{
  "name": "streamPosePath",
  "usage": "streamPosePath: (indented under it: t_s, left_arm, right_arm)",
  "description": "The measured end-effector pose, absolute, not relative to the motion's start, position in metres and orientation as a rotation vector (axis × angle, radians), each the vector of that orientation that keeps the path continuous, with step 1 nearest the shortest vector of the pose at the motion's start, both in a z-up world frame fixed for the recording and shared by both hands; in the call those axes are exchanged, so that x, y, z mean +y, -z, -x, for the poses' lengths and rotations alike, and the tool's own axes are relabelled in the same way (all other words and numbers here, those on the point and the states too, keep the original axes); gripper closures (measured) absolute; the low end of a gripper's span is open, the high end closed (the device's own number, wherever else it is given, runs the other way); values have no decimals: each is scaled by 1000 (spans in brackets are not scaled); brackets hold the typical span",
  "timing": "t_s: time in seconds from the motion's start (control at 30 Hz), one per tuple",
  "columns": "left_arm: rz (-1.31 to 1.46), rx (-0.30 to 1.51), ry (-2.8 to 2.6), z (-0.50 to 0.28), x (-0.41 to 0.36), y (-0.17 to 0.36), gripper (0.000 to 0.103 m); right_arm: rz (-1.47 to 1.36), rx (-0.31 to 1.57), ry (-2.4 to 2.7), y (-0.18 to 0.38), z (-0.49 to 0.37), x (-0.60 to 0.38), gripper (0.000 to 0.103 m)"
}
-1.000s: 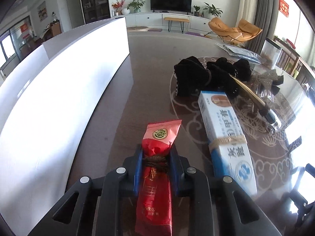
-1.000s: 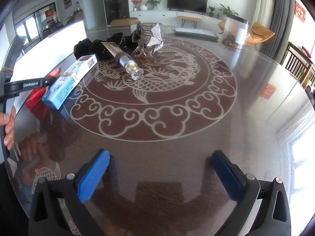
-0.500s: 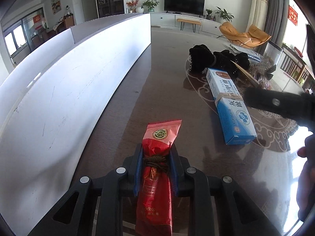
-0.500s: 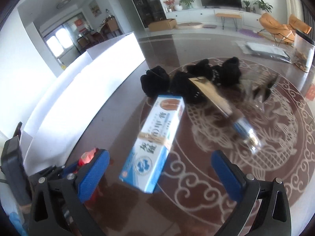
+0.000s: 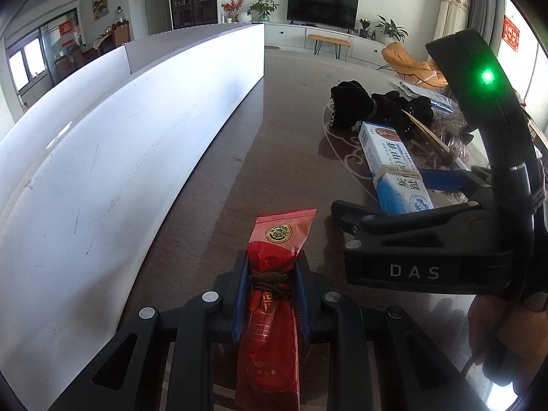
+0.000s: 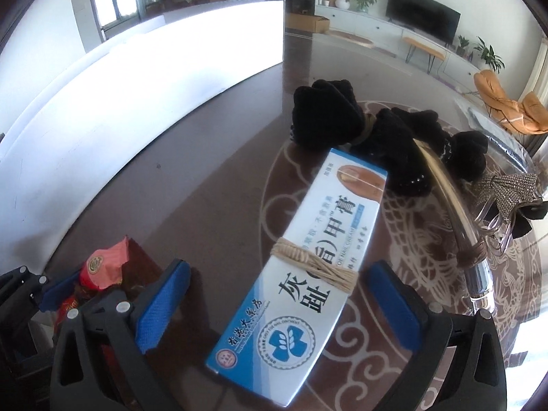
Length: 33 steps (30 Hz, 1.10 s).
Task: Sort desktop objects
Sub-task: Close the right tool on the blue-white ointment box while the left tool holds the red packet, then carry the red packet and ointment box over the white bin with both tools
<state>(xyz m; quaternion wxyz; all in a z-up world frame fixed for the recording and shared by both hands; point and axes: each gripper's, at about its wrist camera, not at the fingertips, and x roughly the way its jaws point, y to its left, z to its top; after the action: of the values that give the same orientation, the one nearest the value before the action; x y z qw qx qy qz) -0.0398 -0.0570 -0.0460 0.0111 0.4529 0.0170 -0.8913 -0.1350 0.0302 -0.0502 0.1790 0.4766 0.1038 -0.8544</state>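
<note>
My left gripper (image 5: 271, 275) is shut on a red foil packet (image 5: 270, 308) tied with brown cord, just above the dark table beside the white wall. The packet also shows in the right wrist view (image 6: 102, 267). My right gripper (image 6: 277, 294) is open, its blue pads (image 6: 162, 304) on either side of a blue and white ointment box (image 6: 308, 274) bound with twine. The box lies flat on the table and also shows in the left wrist view (image 5: 394, 171), with the right gripper (image 5: 421, 202) around its near end.
A curved white wall (image 5: 102, 171) runs along the table's left side. Black cloth bundles (image 6: 342, 120) lie past the box. A gold tube with a silver cap (image 6: 455, 226) and a sparkly hair clip (image 6: 503, 188) lie to the right. The table (image 5: 239, 157) has a dragon pattern.
My right gripper has swung left and closed in until its open pads straddle the ointment box. My left gripper, still holding the red packet, has drawn back a little along the wall.
</note>
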Motion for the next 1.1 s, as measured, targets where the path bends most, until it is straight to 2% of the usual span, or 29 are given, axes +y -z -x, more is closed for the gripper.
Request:
streamPosePath:
  t_s: [0.07,0.13,0.17,0.23,0.3,0.5,0.73,0.77,0.83,0.87,0.93,0.97,1.0,1.03,1.1]
  left_arm:
    - [-1411,42,2779,39,-56,46,79]
    - [-1409,32,2777,39,-56,46,79]
    - [-1409,29,2778,39,-55,46,79]
    - [-1413,25,2792,39,-53,47,79]
    - [-1422,12,2821,39,-48,47,79]
    - [-1436,-88,2875,36,-28,46,78]
    - [-1442,47,2856,40,-41,45,76]
    - [-1440,55,2848,40,-42,45,76]
    - [-1440,65,2843,38,-44,44,75]
    - [-1441,59,2842,38,-44,44,71]
    - [-1441,23,2828,37,-41,46,52]
    - [-1445,10,2816,37,-40,47,39]
    - [-1448,7,2810,38,-40,47,34]
    - [-1449,7,2807,38,-40,48,34]
    - [-1447,-5,2805,38,-39,49,33]
  right_arm:
    - [-1322,292,2425,48,131,32,8]
    - [-1298,289,2437,45,127,35,29]
    - [-1297,285,2445,43,126,37,34]
    - [-1296,274,2460,39,122,47,54]
    - [-1300,264,2464,38,117,57,58]
    - [-1309,244,2499,39,75,107,58]
    - [-1276,231,2536,40,32,145,56]
    - [-1273,226,2541,40,31,146,53]
    - [-1275,208,2551,42,31,147,33]
    - [-1267,206,2551,42,31,145,30]
    - [-1257,235,2558,43,33,138,24]
    - [-1263,231,2553,44,36,134,23]
    - [-1267,219,2548,45,36,134,20]
    - [-1274,219,2548,46,39,133,14]
    - [-1286,216,2549,48,40,134,11]
